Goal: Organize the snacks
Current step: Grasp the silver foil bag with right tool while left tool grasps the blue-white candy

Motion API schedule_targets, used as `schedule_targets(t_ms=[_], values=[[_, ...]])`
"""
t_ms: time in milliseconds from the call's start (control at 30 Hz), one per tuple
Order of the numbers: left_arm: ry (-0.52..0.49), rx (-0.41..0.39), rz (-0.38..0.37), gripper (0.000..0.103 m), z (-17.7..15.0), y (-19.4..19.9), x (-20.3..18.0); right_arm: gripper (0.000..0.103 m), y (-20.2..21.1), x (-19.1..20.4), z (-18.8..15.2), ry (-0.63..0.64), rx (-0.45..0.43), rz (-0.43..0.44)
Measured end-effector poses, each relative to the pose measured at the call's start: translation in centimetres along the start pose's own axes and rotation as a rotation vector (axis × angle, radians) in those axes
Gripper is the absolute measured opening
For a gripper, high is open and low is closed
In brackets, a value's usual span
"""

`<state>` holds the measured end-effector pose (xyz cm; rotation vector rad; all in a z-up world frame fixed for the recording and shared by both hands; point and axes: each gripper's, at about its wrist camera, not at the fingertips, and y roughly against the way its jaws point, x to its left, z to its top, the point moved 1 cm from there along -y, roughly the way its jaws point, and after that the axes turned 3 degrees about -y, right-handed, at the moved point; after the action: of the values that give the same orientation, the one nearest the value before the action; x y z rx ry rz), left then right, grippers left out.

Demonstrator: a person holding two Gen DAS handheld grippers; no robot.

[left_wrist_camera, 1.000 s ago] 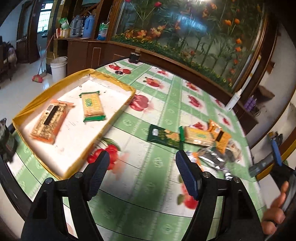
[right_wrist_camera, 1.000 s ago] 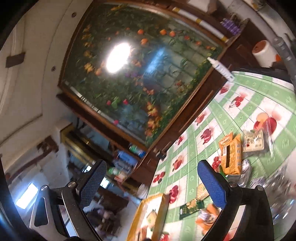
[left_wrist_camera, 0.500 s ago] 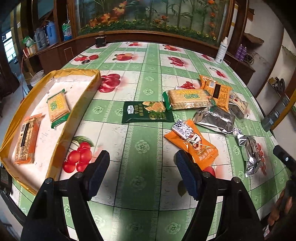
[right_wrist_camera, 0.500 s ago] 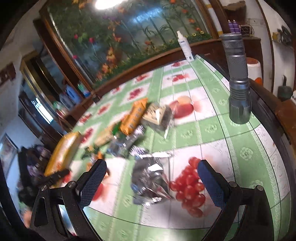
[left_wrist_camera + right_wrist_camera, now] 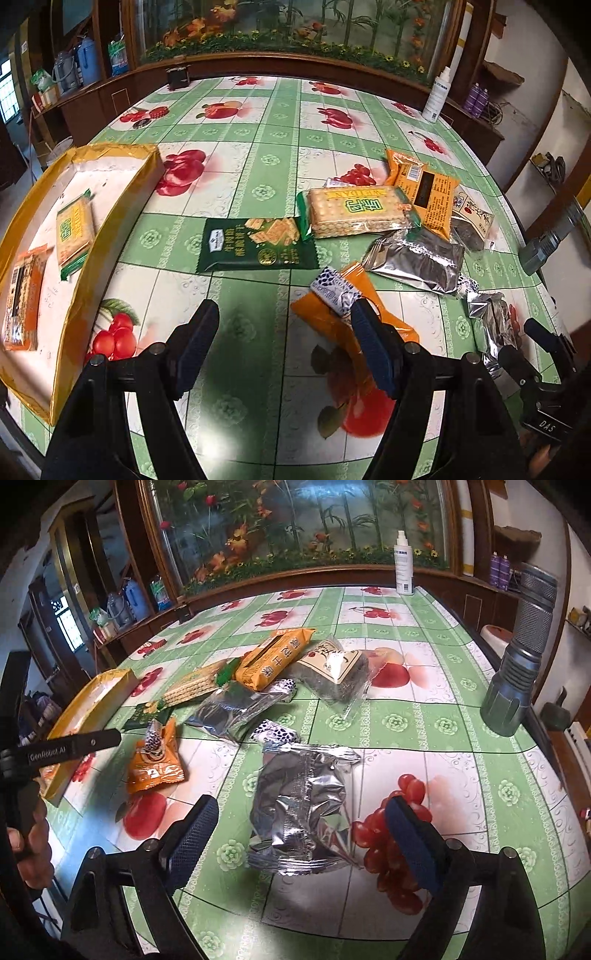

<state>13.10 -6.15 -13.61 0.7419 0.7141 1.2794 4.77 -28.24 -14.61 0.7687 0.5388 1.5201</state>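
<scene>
The left gripper (image 5: 284, 347) hung over the tablecloth (image 5: 258, 177) with its jaws spread and nothing between them, its right pad just at the edge of the orange pouch (image 5: 347, 321). Only this left view looked into the yellow tray (image 5: 122, 206) at the table's left: a cracker pack (image 5: 74, 232) and an orange bar (image 5: 22, 295) lay inside on the white floor. It also showed the green packet (image 5: 258, 243) flat and whole beside the long cracker pack (image 5: 358, 210), with the right gripper (image 5: 532, 343) poking in at the far right edge. The right view gave what the left barely caught: a crumpled silver bag (image 5: 303, 805) lying between its own jaws, which were closing but not yet pressing on it. From there the tray was just a thin yellow rim (image 5: 92, 701), the orange pouch sat left, and a grey flashlight (image 5: 521, 657) loomed on the right. A second silver bag (image 5: 236, 709) lay further back, touching the snack pile.
</scene>
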Motion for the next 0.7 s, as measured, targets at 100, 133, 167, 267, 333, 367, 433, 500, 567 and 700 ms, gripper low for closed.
schedule_targets(t_ms=[100,133,167,267,333,367,433,500,567,700], values=[[-0.027,0.003,0.007,0.074,0.5,-0.8,-1.1,0.087,-0.1,0.2,0.3,0.019,-0.004,-0.026],[-0.034,0.004,0.011,0.074,0.6,-1.1,-1.3,0.085,-0.2,0.3,0.4,0.025,-0.003,-0.032],[-0.04,0.005,0.018,0.074,0.7,-1.4,-1.5,0.08,-0.3,0.4,0.4,0.03,0.002,-0.037],[-0.059,0.015,0.02,0.073,0.7,-2.5,-1.9,0.071,-1.0,0.5,0.5,0.035,0.026,-0.039],[-0.069,0.037,0.01,0.065,0.5,-3.3,-1.9,0.071,-1.2,0.5,0.6,0.034,0.03,-0.042],[-0.072,0.048,-0.005,0.051,0.4,-3.6,-1.8,0.071,-1.2,0.5,0.6,0.033,0.031,-0.041],[-0.061,0.045,-0.044,0.038,0.3,-3.7,-1.4,0.071,-1.3,0.5,0.6,0.037,0.034,-0.04],[-0.061,0.041,-0.045,0.03,0.4,-3.7,-1.1,0.07,-1.6,0.6,0.7,0.041,0.04,-0.04],[-0.063,0.036,-0.048,0.029,0.2,-3.6,-0.8,0.07,-1.8,0.8,0.7,0.047,0.045,-0.046],[-0.051,0.03,-0.053,0.029,-0.2,-3.3,-0.1,0.063,-2.1,1.1,0.7,0.072,0.052,-0.06]])
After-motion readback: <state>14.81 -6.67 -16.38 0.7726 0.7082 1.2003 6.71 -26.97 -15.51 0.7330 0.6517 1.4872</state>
